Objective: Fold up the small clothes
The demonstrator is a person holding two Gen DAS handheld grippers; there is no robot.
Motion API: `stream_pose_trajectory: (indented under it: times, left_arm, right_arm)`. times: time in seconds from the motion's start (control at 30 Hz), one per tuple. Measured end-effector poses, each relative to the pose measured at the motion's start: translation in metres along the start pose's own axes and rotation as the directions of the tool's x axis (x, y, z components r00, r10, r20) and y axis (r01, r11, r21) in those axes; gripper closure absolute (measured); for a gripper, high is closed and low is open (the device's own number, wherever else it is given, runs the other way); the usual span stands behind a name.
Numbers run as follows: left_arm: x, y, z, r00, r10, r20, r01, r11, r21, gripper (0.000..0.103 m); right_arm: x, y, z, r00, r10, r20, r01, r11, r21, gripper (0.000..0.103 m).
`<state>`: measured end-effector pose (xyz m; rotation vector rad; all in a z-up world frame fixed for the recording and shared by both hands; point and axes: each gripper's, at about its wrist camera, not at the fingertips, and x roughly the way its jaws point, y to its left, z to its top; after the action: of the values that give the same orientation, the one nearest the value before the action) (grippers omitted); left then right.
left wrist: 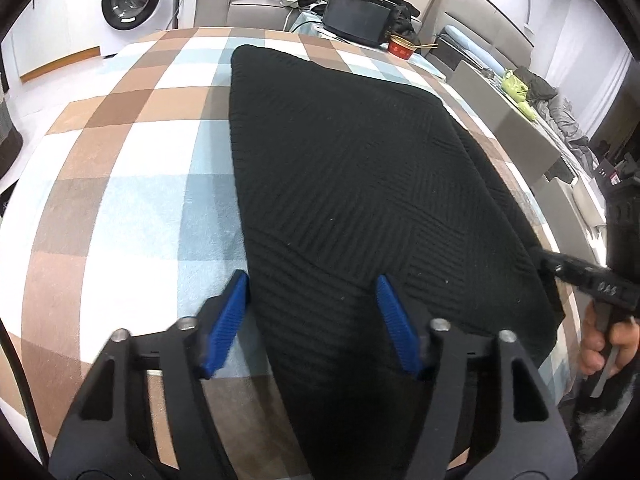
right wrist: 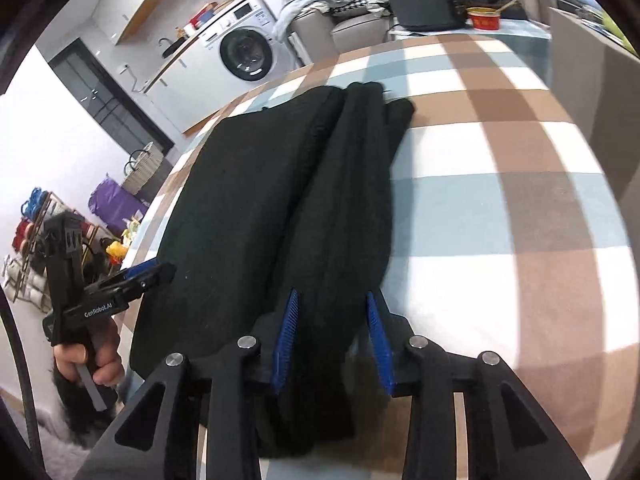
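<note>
A black knitted garment [left wrist: 352,168] lies flat on the checked blanket [left wrist: 132,160], folded lengthwise. My left gripper [left wrist: 312,284] is open, its blue fingers straddling the garment's near left edge just above the cloth. In the right wrist view the same garment [right wrist: 280,184] shows a long fold ridge along its right side. My right gripper [right wrist: 332,300] is open, its blue fingers on either side of that folded strip at the near end. Each gripper shows in the other view: the right one [left wrist: 560,268] and the left one [right wrist: 156,272], both at the garment's near corners.
The checked blanket [right wrist: 500,200] covers the table. At the far end stand a black box [left wrist: 356,16] and a red bowl [left wrist: 402,48]. A washing machine [left wrist: 132,0] and a grey sofa [left wrist: 248,8] lie beyond. A shelf with coloured items [right wrist: 36,236] stands at the left.
</note>
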<state>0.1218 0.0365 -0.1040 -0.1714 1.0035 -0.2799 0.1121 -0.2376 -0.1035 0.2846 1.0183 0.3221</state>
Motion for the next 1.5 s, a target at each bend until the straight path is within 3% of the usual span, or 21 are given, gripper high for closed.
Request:
stream_pose_trajectory:
  times: [0.03,0.1,0.2,0.37,0.73,0.83,0.93,1.03,1.13,1.27,1.5]
  left_arm:
    - [0.000,0.000,0.000,1.000,0.000,0.001,0.000,1.000,-0.001,0.049]
    - [0.001,0.000,0.003,1.000,-0.002,0.011,0.001,1.000,0.002,0.065]
    - [0.002,0.002,0.008,1.000,-0.001,0.024,0.000,1.000,0.011,0.077]
    - [0.008,0.009,0.022,0.999,0.013,0.044,-0.013,1.000,0.010,0.079]
    - [0.025,0.024,0.054,0.996,0.055,0.077,-0.055,0.998,-0.003,0.076]
    - [0.019,0.022,0.047,0.994,0.075,0.076,-0.076,0.997,0.012,0.072]
    - [0.007,0.022,0.033,0.995,0.072,0.070,-0.074,0.997,0.024,0.062]
    - [-0.001,0.023,0.020,0.995,0.080,0.061,-0.081,0.997,0.015,0.056]
    - [-0.006,0.020,0.011,0.994,0.104,0.042,-0.105,0.994,0.007,0.056]
    - [-0.011,0.013,0.002,0.991,0.134,0.024,-0.134,0.991,0.000,0.048]
    - [-0.012,0.004,-0.008,0.989,0.143,-0.028,-0.143,0.990,-0.014,0.048]
  right_arm:
    - [0.003,0.003,-0.001,1.000,0.003,-0.009,-0.004,1.000,-0.009,0.069]
    - [0.006,0.010,-0.004,1.000,0.009,-0.020,-0.010,0.999,-0.040,0.078]
    - [0.006,0.018,-0.010,1.000,0.010,-0.023,-0.012,0.999,-0.047,0.083]
    - [0.013,0.025,-0.008,1.000,0.014,-0.016,-0.015,0.999,-0.040,0.084]
    - [0.033,0.026,0.019,0.998,-0.049,0.047,0.047,0.998,0.037,0.081]
    - [0.025,0.018,0.016,1.000,-0.013,0.028,0.011,0.997,0.077,0.074]
    - [0.007,0.011,0.006,0.999,0.025,0.031,-0.028,0.994,0.104,0.058]
    - [-0.010,0.012,-0.006,0.998,0.058,0.025,-0.060,0.993,0.098,0.058]
    - [-0.019,0.023,-0.015,0.997,0.070,0.033,-0.072,0.996,0.056,0.048]
    - [-0.015,0.035,-0.014,0.998,0.059,0.027,-0.060,0.998,0.015,0.044]
    - [-0.006,0.042,-0.016,0.998,0.056,-0.008,-0.056,0.998,-0.011,0.043]
